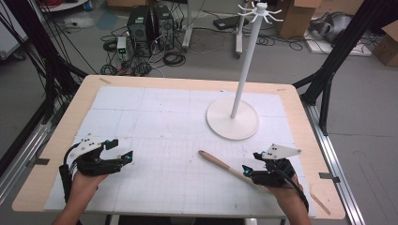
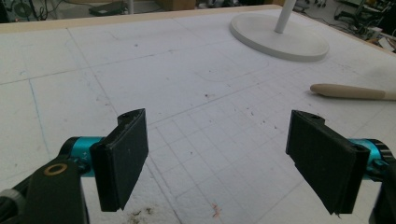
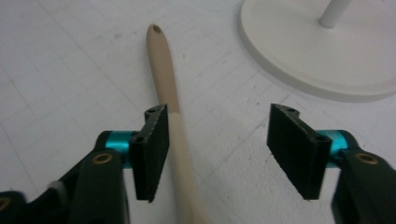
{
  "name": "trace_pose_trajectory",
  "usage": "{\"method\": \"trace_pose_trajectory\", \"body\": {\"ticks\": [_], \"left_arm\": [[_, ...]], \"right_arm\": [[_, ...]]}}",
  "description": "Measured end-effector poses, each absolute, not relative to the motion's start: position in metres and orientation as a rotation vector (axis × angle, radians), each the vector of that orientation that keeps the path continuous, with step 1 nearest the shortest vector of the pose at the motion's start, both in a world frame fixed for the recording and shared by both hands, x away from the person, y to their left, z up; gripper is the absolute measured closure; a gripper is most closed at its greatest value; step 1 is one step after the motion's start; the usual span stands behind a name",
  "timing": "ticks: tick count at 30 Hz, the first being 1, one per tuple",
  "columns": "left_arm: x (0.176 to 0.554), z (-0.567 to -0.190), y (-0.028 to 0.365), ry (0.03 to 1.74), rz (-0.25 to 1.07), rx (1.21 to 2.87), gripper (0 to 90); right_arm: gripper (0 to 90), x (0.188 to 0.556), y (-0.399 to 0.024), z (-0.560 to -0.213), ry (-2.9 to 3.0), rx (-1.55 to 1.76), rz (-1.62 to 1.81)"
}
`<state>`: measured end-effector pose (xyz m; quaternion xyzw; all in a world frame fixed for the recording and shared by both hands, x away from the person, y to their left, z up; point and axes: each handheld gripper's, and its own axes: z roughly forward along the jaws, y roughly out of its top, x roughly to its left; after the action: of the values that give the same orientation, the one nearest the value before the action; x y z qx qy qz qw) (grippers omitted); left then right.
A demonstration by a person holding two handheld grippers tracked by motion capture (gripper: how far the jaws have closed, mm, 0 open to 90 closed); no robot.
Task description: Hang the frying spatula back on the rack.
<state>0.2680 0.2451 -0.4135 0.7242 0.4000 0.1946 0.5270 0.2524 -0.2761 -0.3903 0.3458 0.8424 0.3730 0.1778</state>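
Spoon handle (image 3: 164,88) lies flat on the foam mat (image 1: 155,122), just in front of the white stand's base (image 1: 233,119), and your right gripper (image 3: 215,144) has it between its jaws, apart and not yet pressing, one pad right beside it. Off-centre like that, closing could roll or skid the wood out sideways. Your left gripper (image 2: 224,158) waits wide apart, well left of the stand

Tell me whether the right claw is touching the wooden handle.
Cannot tell. In the right gripper view the wooden handle runs beside one pad of the right claw; the other pad stands clear, but no gap or contact shows plainly.
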Motion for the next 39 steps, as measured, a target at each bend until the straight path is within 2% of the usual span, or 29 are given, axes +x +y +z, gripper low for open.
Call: {"method": "trace_pose_trajectory", "body": {"ticks": [7, 17, 39], "left_arm": [[0.268, -0.414, 0.242, 0.946, 0.456, 1.744, 21.5], [0.268, -0.415, 0.241, 0.941, 0.453, 1.755, 21.5], [0.268, -0.414, 0.242, 0.942, 0.456, 1.759, 22.0]], "right_arm": [[54.0, 0.266, -0.267, -0.396, 2.477, 0.967, 0.951], [61.6, 0.277, -0.253, -0.411, 2.623, 0.948, 0.815], [67.1, 0.276, -0.249, -0.421, 2.751, 0.925, 0.786]]}}
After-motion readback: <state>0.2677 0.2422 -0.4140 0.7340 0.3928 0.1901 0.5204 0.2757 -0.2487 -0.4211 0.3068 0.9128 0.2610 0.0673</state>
